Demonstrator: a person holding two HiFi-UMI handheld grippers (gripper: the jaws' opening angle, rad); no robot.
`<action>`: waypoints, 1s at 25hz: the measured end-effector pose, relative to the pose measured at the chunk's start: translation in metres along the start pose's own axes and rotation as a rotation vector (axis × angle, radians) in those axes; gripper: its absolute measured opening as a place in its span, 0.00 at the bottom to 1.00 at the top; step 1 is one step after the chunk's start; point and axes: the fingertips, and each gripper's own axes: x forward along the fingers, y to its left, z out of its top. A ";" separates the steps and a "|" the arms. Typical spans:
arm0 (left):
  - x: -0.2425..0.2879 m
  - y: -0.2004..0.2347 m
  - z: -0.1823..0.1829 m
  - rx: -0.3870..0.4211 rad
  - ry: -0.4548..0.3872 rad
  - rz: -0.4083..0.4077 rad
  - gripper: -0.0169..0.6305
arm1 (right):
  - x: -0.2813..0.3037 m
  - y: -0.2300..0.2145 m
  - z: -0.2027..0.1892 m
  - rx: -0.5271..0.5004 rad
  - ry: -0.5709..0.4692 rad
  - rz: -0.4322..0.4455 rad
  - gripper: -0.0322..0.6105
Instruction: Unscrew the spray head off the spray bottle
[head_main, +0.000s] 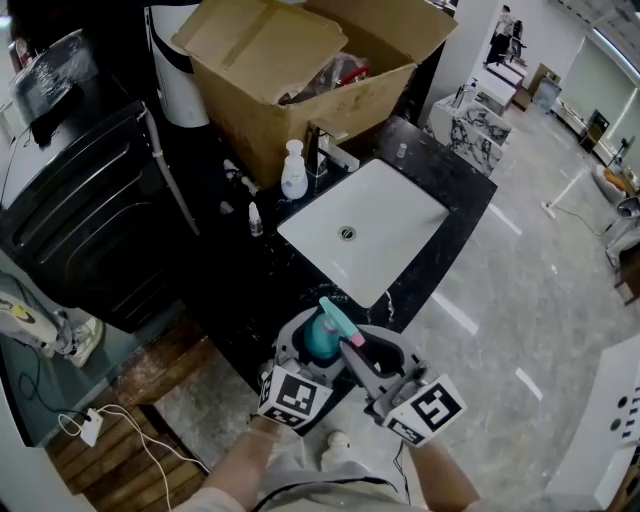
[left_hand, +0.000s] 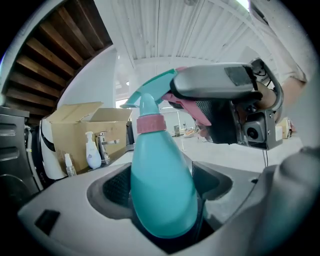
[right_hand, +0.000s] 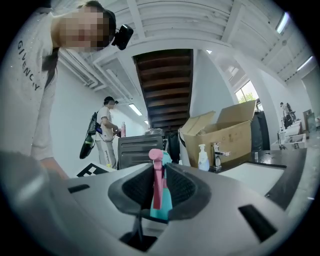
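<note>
One black bench (head_main: 240, 290) with one white sink (head_main: 400, 215). One open cardboard box (head_main: 260, 110) at bench's far end. Two grippers by bench's near edge: left gripper (head_main: 303, 348) jaws clamped on body of one teal spray bottle (left_hand: 162, 185); right gripper (right_hand: 160, 187) jaws narrow, pressed on its one pink-and-teal spray head (head_main: 340, 322), head on bottle. One white pump bottle (head_main: 294, 172), one small bottle (head_main: 255, 219), both near box.

Left tongs (left_hand: 162, 189) clamp bottle (left_hand: 159, 150); right tongs (right_hand: 159, 187) clamp spray head (left_hand: 152, 92).
</note>
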 end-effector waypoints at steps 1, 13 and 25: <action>0.000 0.000 0.000 0.000 0.000 0.000 0.61 | -0.003 -0.004 -0.001 0.005 -0.001 -0.011 0.16; -0.004 -0.002 0.000 -0.002 0.001 -0.012 0.61 | -0.025 -0.049 -0.006 0.053 0.002 -0.111 0.11; -0.004 -0.003 -0.002 -0.014 0.012 0.001 0.61 | -0.021 -0.021 -0.015 0.024 0.043 -0.079 0.08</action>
